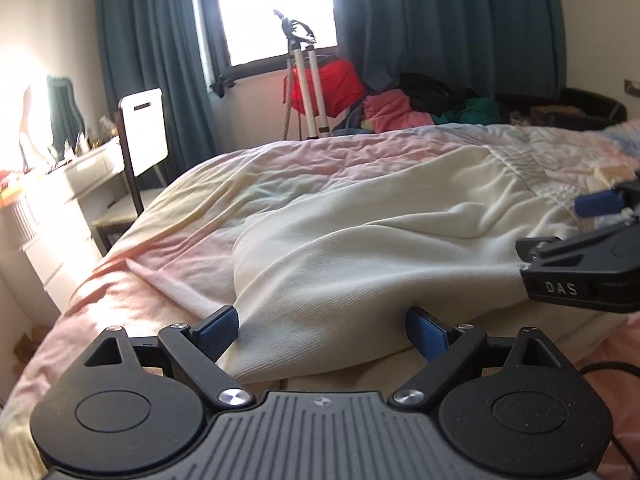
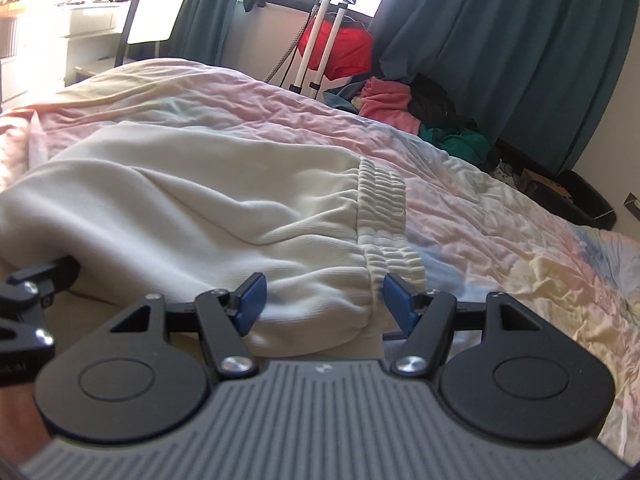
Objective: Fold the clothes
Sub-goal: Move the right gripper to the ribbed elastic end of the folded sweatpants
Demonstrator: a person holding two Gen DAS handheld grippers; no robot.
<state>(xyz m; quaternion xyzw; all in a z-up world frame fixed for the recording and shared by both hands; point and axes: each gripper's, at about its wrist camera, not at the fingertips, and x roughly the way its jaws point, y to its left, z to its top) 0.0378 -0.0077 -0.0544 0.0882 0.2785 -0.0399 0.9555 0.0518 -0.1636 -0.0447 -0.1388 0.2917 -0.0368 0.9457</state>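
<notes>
A cream-white garment (image 1: 360, 240) with a ribbed elastic waistband (image 2: 380, 200) lies spread on the pastel bedcover (image 2: 500, 208). My left gripper (image 1: 324, 330) is open at the garment's near edge. Fabric lies between its blue pads (image 1: 222, 330) without being pinched. My right gripper (image 2: 325, 300) is open too, low at the near edge by the waistband end, with a rounded fold of cloth between its pads (image 2: 250, 300). In the left wrist view the right gripper (image 1: 560, 228) comes in from the right, rolled on its side over the garment.
Beyond the bed stand a light stand (image 1: 308, 80) with a red cloth (image 1: 336, 84), a heap of clothes (image 1: 400, 110) and teal curtains (image 1: 440, 20). A chair (image 1: 144, 132) and white dresser (image 1: 68, 200) are at the left. A black tub (image 2: 588, 200) sits at the far right.
</notes>
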